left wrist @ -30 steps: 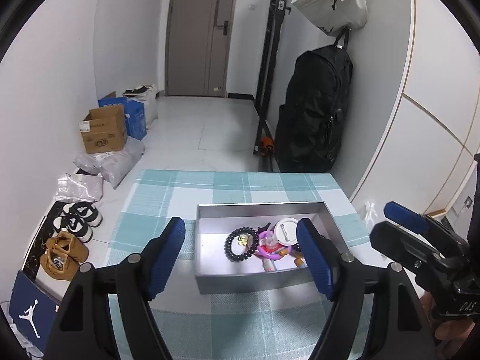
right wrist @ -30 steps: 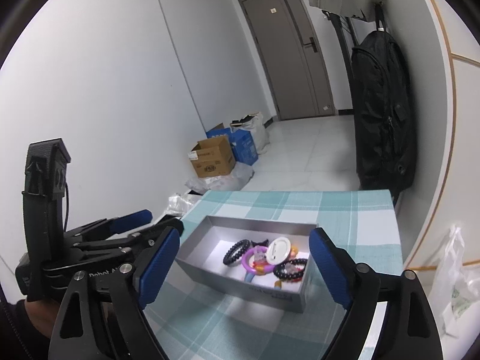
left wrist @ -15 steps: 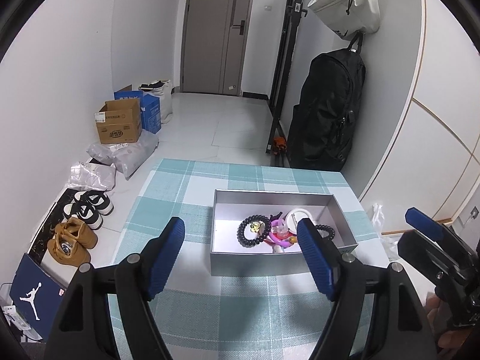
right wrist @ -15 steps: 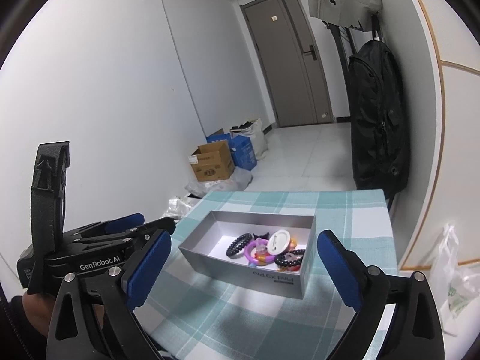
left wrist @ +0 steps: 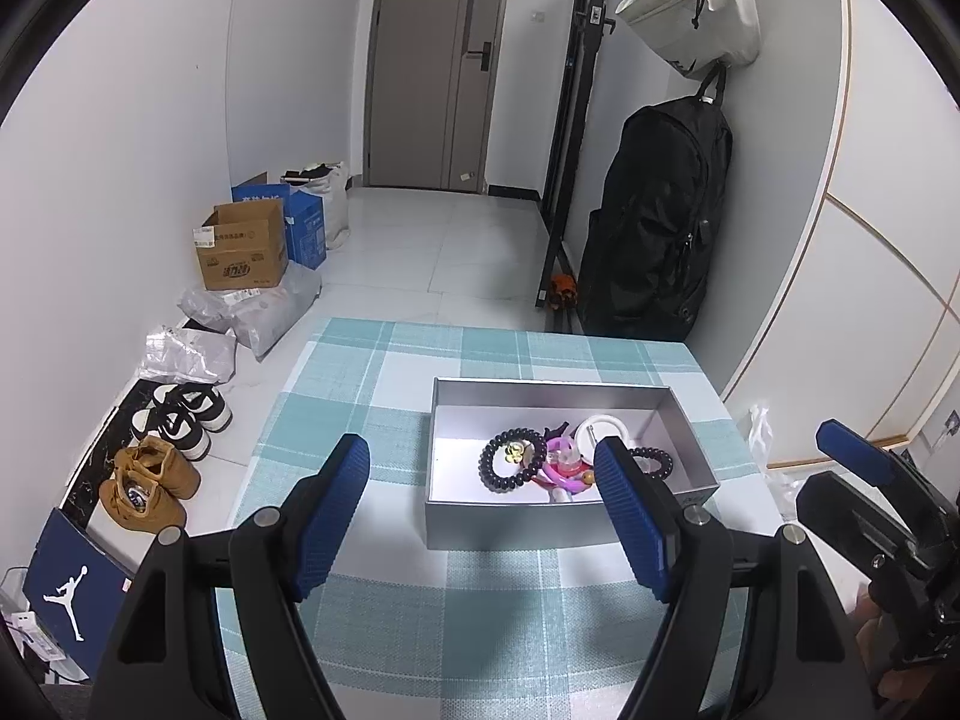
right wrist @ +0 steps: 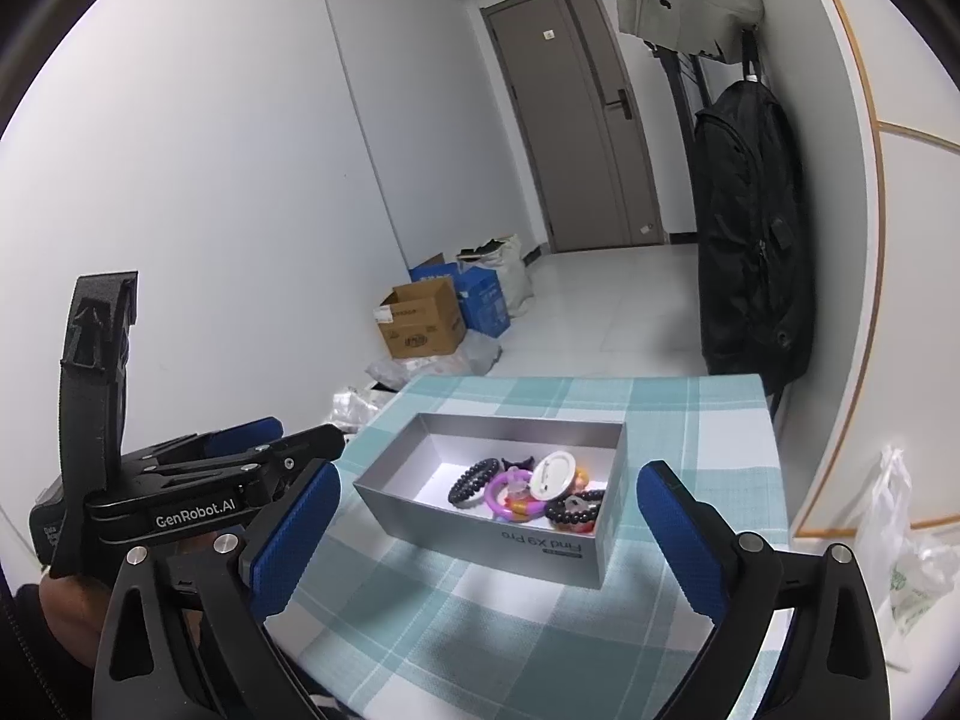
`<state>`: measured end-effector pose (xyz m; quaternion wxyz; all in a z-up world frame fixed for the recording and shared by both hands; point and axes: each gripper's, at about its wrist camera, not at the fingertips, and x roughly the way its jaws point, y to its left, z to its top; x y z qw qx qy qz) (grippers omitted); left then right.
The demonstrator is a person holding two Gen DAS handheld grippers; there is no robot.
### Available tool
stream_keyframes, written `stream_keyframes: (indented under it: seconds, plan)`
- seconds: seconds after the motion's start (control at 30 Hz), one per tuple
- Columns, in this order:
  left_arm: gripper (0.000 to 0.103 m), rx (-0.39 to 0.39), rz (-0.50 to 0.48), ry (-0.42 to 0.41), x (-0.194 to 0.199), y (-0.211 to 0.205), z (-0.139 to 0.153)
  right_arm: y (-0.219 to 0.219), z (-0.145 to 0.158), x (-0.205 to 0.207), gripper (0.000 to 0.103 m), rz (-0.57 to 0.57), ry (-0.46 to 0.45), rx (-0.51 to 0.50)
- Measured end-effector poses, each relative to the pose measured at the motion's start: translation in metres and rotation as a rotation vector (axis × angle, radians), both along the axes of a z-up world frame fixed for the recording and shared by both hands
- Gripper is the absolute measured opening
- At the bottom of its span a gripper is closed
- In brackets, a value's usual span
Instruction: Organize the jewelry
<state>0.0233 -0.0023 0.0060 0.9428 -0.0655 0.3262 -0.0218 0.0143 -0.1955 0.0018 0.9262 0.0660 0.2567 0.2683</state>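
Grey box (left wrist: 573,519) sits on the checked table (left wrist: 384,420), ahead of both tools, so either can reach in. Bracelets and rings are heaped at its right end: black bead bracelet (left wrist: 509,466), purple ring (right wrist: 510,495), white disc (right wrist: 557,476). Left tool (left wrist: 480,510) moderately open, empty, short of the box. Right tool (right wrist: 483,531) wide, jaws just been opening, nothing between them, touching nothing.
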Motion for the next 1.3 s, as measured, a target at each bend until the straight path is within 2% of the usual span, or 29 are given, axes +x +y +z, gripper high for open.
stream_keyframes:
  seconds: [0.37, 0.67, 0.83, 1.3]
  plan:
    - [0.074, 0.014, -0.016, 0.006, 0.0013, -0.0045, 0.0009, 0.0017, -0.002, 0.0012, 0.101, 0.004, 0.006, -0.008]
    - [0.074, 0.001, -0.011, 0.013, 0.0025, -0.0038, -0.0002, 0.0017, -0.0032, 0.0026, 0.101, 0.005, 0.011, -0.008]
    - [0.073, -0.031, -0.004, 0.026, 0.0054, 0.0003, -0.0025, 0.0021, -0.0037, 0.0026, 0.101, 0.008, 0.015, -0.009]
    - [0.073, -0.023, -0.016, 0.024, 0.0062, -0.0016, -0.0047, 0.0052, -0.0059, 0.0055, 0.101, 0.011, 0.025, -0.017]
